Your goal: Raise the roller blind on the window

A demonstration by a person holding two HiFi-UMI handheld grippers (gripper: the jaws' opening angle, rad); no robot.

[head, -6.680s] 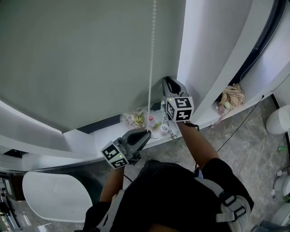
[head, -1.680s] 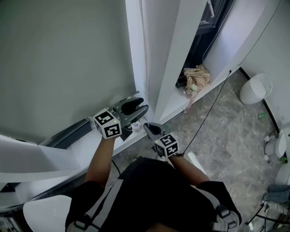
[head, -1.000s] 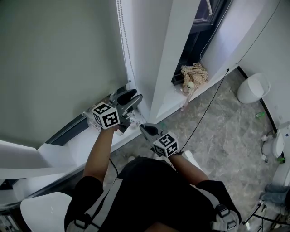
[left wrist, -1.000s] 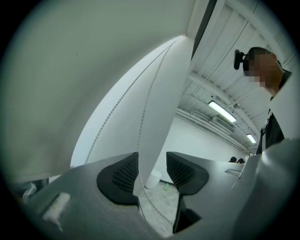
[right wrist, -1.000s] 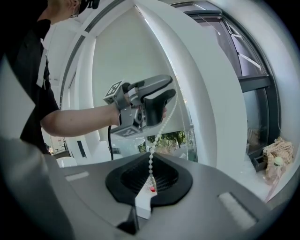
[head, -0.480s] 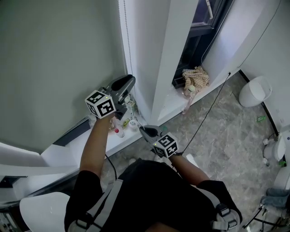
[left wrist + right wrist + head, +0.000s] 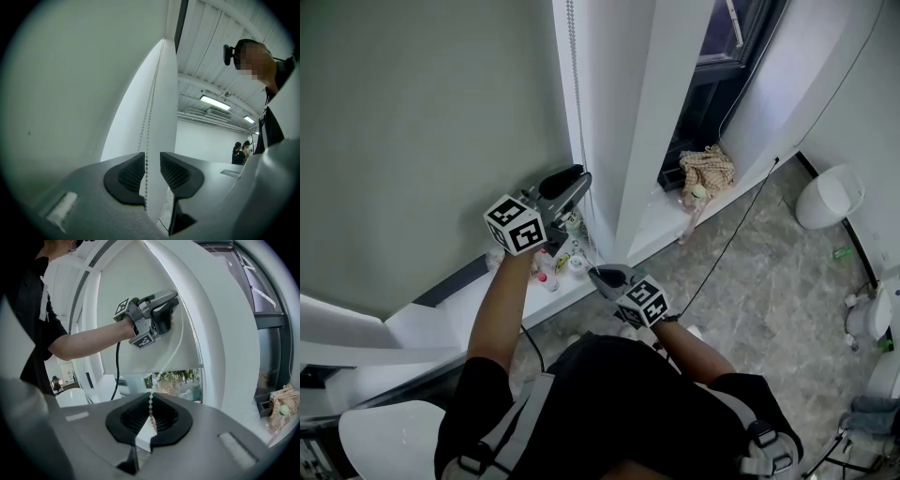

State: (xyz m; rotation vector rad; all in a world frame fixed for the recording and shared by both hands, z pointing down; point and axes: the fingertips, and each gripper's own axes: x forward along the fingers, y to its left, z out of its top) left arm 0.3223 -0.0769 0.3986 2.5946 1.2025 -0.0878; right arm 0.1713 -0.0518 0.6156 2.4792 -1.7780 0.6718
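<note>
Along the right edge of the grey roller blind (image 7: 422,122), which fills the upper left of the head view, hangs the bead chain (image 7: 573,66). The left tongs (image 7: 575,178) have just been closing around it, pads not yet pressing. Lower down, the right tongs (image 7: 596,274) are clamped tight on it. The chain looks light, limp and slippery, so it is probably best pinched squarely across the beads.

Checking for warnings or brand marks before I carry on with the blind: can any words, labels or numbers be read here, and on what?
No readable text in any view.
Left marker cube: black-and-white square patterns only, no letters or digits.
Right marker cube: the same, patterns only.
Sill items: small packets and bottles, print too small to read.
</note>
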